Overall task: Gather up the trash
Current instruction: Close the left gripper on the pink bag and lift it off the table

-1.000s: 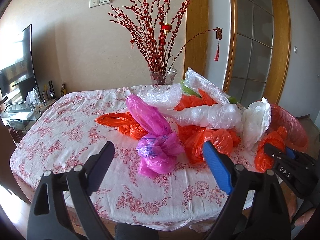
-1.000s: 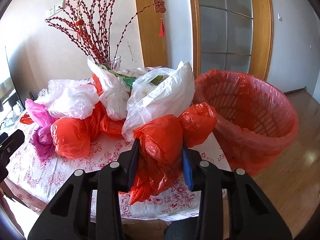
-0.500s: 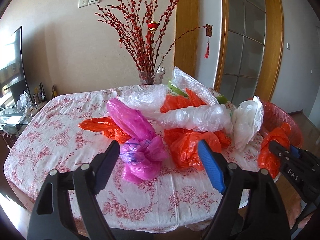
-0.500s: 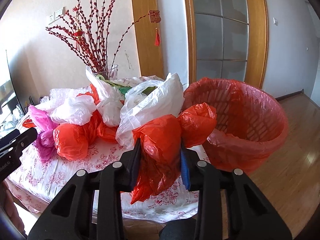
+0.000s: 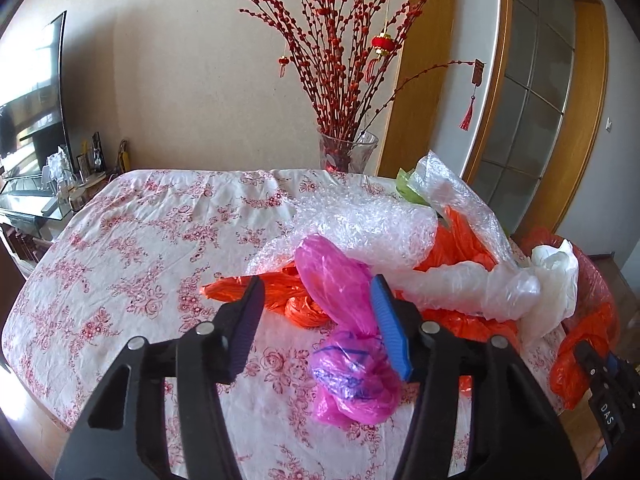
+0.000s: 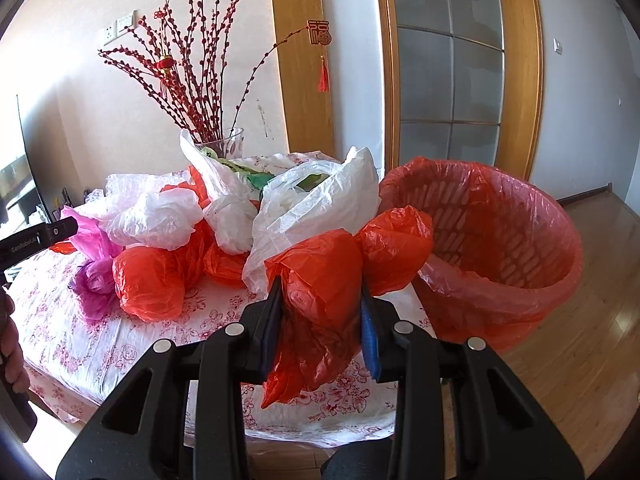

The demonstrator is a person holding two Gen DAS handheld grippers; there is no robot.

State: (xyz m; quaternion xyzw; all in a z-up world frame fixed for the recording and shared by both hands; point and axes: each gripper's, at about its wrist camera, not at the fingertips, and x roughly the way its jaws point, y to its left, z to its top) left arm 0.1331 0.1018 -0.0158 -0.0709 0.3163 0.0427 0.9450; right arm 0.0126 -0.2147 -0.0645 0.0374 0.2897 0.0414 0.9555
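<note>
Floral-clothed table (image 5: 132,240) fills the ground before both claws, its near edge just under them. Red-lined basket (image 6: 500,248), seen whole only in the right wrist view, stands right of the right gripper (image 6: 320,300) off the table corner, mouth open, bare floor beyond. Piled plastic bags (image 6: 280,216) lie ahead-left of that claw, which pinches a crumpled red bag (image 6: 320,276) between both pads. Left gripper (image 5: 316,300), jaws half spread and just closing, straddles a knotted pink bag (image 5: 340,280); blue pad touches it, black pad stands clear, open cloth to its left
</note>
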